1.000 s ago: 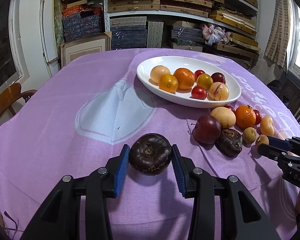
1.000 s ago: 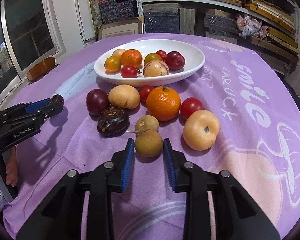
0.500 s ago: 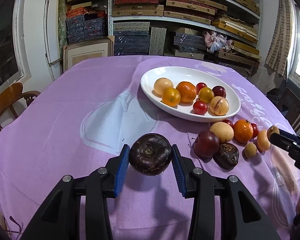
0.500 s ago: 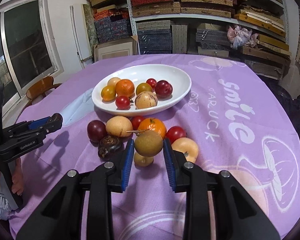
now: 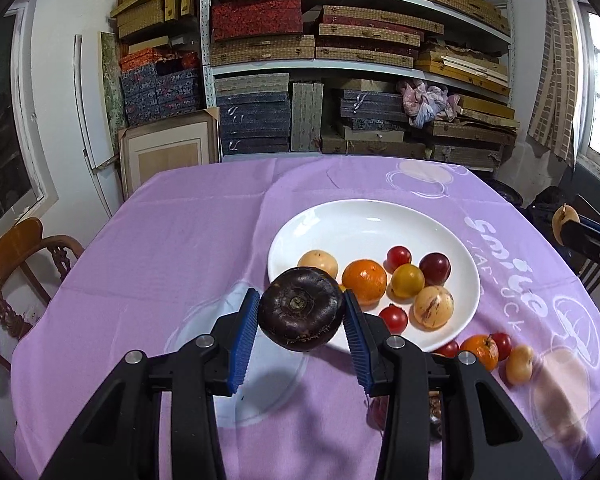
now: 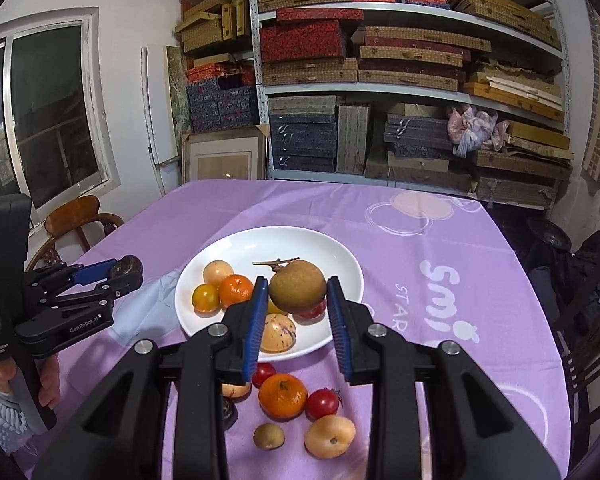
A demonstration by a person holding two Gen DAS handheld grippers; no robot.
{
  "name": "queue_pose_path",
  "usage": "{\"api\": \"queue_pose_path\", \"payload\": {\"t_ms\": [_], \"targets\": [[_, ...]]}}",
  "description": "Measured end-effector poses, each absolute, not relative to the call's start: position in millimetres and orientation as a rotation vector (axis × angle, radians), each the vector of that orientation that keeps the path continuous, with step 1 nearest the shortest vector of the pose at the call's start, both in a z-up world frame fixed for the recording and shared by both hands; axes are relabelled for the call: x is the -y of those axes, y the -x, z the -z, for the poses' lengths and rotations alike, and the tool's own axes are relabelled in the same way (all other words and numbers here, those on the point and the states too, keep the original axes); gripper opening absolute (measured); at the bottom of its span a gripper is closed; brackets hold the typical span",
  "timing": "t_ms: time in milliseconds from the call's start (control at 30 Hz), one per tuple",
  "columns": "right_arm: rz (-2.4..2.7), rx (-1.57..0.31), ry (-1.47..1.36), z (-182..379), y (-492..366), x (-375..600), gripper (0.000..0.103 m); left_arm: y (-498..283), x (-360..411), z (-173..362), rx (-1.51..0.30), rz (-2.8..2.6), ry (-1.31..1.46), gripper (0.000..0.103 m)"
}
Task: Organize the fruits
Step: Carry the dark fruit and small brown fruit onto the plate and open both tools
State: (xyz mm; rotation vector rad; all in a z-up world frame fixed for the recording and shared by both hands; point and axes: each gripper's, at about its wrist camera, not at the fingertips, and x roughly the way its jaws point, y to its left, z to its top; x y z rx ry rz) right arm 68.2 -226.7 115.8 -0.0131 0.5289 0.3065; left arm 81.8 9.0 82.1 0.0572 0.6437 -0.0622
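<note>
In the left wrist view, the left gripper (image 5: 301, 316) is reaching forward from the bottom of the frame, its two black arms converging toward the centre, and its blue pads are clamping a dark purple fruit (image 5: 301, 311) from both sides. That fruit is hanging in the air at the middle of the frame, in front of the near left rim of the white plate (image 5: 364, 216), which is sitting right of centre on the purple tablecloth (image 5: 180, 240). In the right wrist view, the right gripper (image 6: 298, 305) is likewise pointing forward from the bottom edge, and its pads are squeezing a brown round fruit (image 6: 297, 286) with a short stem, which is hanging in front of the plate (image 6: 300, 240) at the centre of the frame. The plate is holding an orange (image 6: 236, 290), a yellow tomato (image 6: 205, 298), a pale speckled fruit (image 6: 278, 333) and others. On the cloth below the plate, in the lower middle of that view, a second orange (image 6: 283, 395), a red tomato (image 6: 322, 404), a small brown fruit (image 6: 269, 436) and a pale yellow fruit (image 6: 329, 436) are lying close together. At the left edge of the right wrist view the left gripper (image 6: 128, 271) is showing side-on, tilted slightly upward, with a hand (image 6: 48, 380) wrapping its handle low in the frame.
</note>
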Motion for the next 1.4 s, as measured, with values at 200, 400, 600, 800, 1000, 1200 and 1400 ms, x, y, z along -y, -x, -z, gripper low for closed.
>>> {"api": "queue_pose_path", "payload": {"t_ms": [200, 400, 600, 800, 1000, 1200, 1400], "targets": [[-0.303, -0.61, 0.061, -104.8, -132.8, 204.6, 0.029, -138.7, 4.2, -84.1, -0.685, 0.069, -0.068, 0.043], [-0.271, -0.727, 0.123, -67.2, -210.1, 179.0, 0.029, -204.6, 16.5, -64.5, -0.759, 0.049, -0.055, 0.043], [-0.262, -0.838, 0.12, -31.0, -255.4, 171.5, 0.029, -251.3, 20.7, -34.4, -0.88, 0.064, -0.011, 0.043], [-0.273, -0.883, 0.061, -16.1, -268.7, 181.2, 0.038, -266.2, 23.7, -23.4, -0.906, 0.058, -0.003, 0.056], [-0.289, -0.749, -0.001, -57.9, -225.5, 207.5, 0.045, -236.6, 6.8, -49.0, -0.84, 0.053, 0.009, 0.059], [-0.224, -0.556, 0.001, -92.0, -123.1, 246.9, 0.075, -158.4, -6.5, -68.8, -0.757, 0.045, -0.044, 0.069], [-0.142, -0.474, -0.117, -66.4, -42.4, 290.8, 0.084, -87.9, 2.3, -48.4, -0.78, 0.087, -0.072, 0.07]]}}
